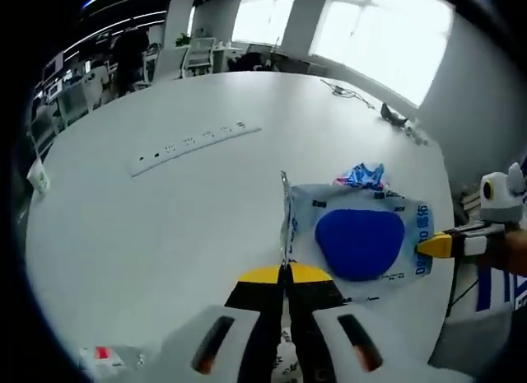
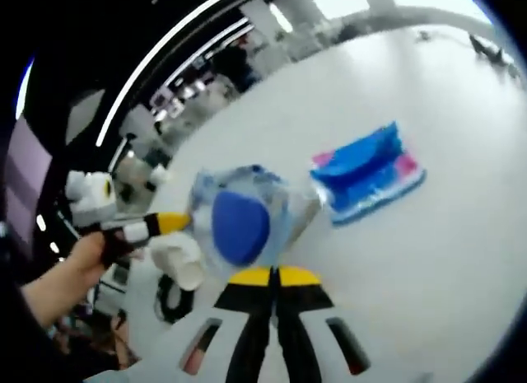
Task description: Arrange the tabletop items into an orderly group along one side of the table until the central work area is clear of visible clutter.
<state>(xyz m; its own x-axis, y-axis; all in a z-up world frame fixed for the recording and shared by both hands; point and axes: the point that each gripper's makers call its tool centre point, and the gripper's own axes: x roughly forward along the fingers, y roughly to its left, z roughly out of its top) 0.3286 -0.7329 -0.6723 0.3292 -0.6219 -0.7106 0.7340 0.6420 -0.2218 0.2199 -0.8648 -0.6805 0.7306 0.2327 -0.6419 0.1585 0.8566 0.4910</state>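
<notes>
A clear plastic bag (image 1: 362,239) with blue print holds a blue oval pad. My left gripper (image 1: 285,273) is shut on its near left edge, which stands up thin between the yellow tips. My right gripper (image 1: 424,245) comes in from the right and pinches the bag's opposite edge. In the right gripper view the same bag (image 2: 243,218) sits just above my right gripper (image 2: 273,276), which is shut on it, and my left gripper (image 2: 177,222) grips its far side. A crumpled blue and pink packet (image 1: 361,175) (image 2: 368,173) lies on the white table (image 1: 165,226) just beyond the bag.
A white power strip (image 1: 193,144) lies across the middle of the table. Cables (image 1: 346,91) and a dark object (image 1: 394,114) sit at the far edge near the window. A small white packet (image 1: 103,358) lies near the front. A hand (image 2: 70,272) holds the left gripper.
</notes>
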